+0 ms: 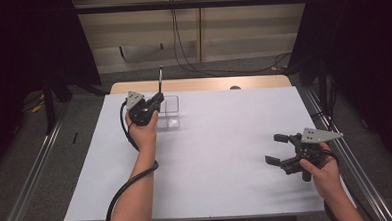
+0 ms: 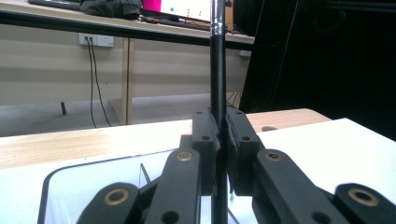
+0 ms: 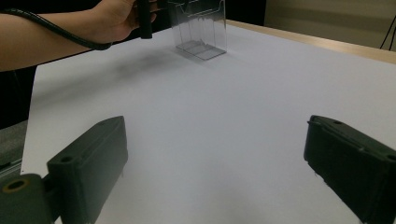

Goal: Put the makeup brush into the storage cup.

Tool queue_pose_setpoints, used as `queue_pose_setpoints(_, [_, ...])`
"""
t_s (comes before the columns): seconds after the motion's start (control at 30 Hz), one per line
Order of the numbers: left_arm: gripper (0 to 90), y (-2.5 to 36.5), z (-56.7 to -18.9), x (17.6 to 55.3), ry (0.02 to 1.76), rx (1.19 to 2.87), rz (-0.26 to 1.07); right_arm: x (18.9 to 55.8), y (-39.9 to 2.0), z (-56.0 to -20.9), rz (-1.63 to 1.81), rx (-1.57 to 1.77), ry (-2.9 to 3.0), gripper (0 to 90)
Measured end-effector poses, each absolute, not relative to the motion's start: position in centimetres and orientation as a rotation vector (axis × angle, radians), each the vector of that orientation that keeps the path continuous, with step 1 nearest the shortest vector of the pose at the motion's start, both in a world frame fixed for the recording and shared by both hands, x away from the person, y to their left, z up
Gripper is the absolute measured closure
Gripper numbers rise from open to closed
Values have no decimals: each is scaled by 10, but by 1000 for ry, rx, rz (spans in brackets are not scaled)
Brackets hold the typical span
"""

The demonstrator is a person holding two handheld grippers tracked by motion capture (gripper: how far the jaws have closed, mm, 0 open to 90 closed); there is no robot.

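A thin black rod (image 1: 160, 77) stands upright with my left gripper (image 1: 156, 99) shut on it at the table's far left. In the left gripper view the rod (image 2: 217, 70) runs straight up between the two closed pads, and a silver band shows near its top. A clear plastic box (image 1: 170, 112) sits on the white table just right of that gripper, and its rim (image 2: 93, 161) lies below the jaws. My right gripper (image 1: 271, 148) rests low at the near right, open, with nothing between its fingers (image 3: 88, 156). From there the clear box (image 3: 201, 28) stands far off.
The white tabletop (image 1: 216, 154) has a wooden strip (image 1: 203, 84) along its far edge. Metal rails (image 1: 31, 162) run along both sides of the table. Cables (image 1: 192, 65) trail on the floor behind, and dark curtains hang at both sides.
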State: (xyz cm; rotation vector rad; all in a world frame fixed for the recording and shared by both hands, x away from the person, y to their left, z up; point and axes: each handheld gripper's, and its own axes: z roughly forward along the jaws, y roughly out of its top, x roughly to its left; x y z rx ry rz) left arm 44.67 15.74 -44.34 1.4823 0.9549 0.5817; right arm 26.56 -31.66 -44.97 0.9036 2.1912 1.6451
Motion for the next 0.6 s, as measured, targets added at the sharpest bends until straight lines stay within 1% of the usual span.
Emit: queue_pose_setpoints(0.6, [836,161,-442,444,953,1482,584,265,-316,-450,1646,901,2193,60])
